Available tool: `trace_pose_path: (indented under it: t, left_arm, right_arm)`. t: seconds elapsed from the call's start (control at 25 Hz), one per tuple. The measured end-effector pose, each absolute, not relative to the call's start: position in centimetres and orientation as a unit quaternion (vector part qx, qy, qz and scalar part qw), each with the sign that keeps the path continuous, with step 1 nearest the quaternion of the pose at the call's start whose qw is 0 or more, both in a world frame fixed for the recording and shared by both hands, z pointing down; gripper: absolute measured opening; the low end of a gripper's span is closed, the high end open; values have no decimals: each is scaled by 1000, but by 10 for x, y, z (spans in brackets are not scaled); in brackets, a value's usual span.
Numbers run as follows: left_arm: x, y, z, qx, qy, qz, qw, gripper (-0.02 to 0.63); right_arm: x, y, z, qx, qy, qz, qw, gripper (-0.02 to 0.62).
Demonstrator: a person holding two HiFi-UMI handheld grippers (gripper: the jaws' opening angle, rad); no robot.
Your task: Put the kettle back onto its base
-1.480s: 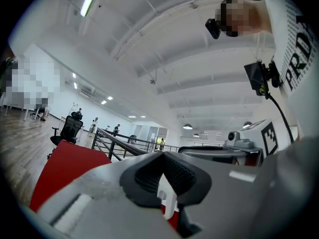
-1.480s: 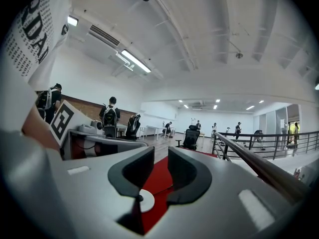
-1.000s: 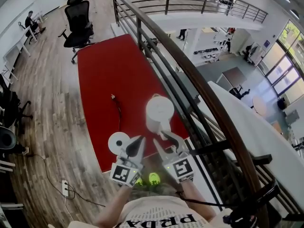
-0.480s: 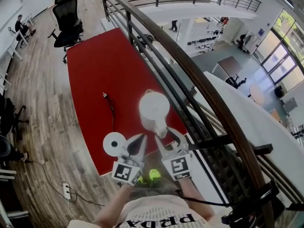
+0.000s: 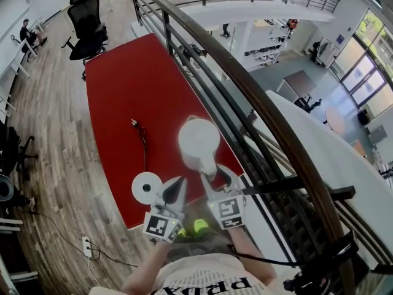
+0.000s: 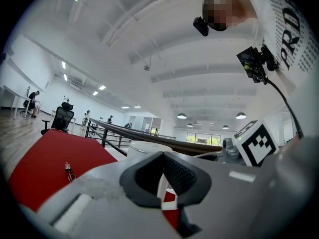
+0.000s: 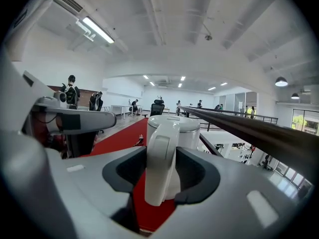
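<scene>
Now, kettle [image 5: 198, 141]: upright on the red carpet [image 5: 123, 91], apart from its round base [image 5: 147, 187]
Right gripper [image 5: 216, 176]: fingers spread, straddling the kettle handle [image 7: 160, 158], not clamping
Left gripper [image 5: 178, 186]: fingers closed, empty, beside base

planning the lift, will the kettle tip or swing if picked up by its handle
The kettle looks rigid, so it probably won't flex. Its handle sits to one side, so the body may swing down when lifted.

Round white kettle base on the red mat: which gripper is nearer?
Left. The left gripper hangs right of the round white base; the right gripper is farther right, around the white kettle's handle.
</scene>
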State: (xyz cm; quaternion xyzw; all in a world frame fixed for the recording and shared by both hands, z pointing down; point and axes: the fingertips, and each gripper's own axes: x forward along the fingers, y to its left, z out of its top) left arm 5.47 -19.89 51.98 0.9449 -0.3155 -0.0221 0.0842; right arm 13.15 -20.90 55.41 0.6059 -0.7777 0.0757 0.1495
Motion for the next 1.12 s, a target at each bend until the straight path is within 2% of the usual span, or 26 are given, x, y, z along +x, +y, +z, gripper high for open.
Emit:
trace_pose_path:
  t: [0.28, 0.48, 0.72, 1.12]
  left_arm:
    - [54, -206, 526, 943, -320, -26, 88, -9]
    - [61, -205, 531, 944, -317, -23, 89, -9]
    - [62, -208, 534, 943, -318, -27, 99, -9]
    - [54, -207, 532, 940, -326, -25, 99, -9]
  right_arm:
    - [128, -216, 557, 610, -781, 66, 121, 176]
    - [130, -220, 569, 611, -775, 81, 140, 167]
    - [129, -228, 577, 611, -774, 112, 122, 138]
    - [128, -227, 572, 608, -779, 115, 100, 135]
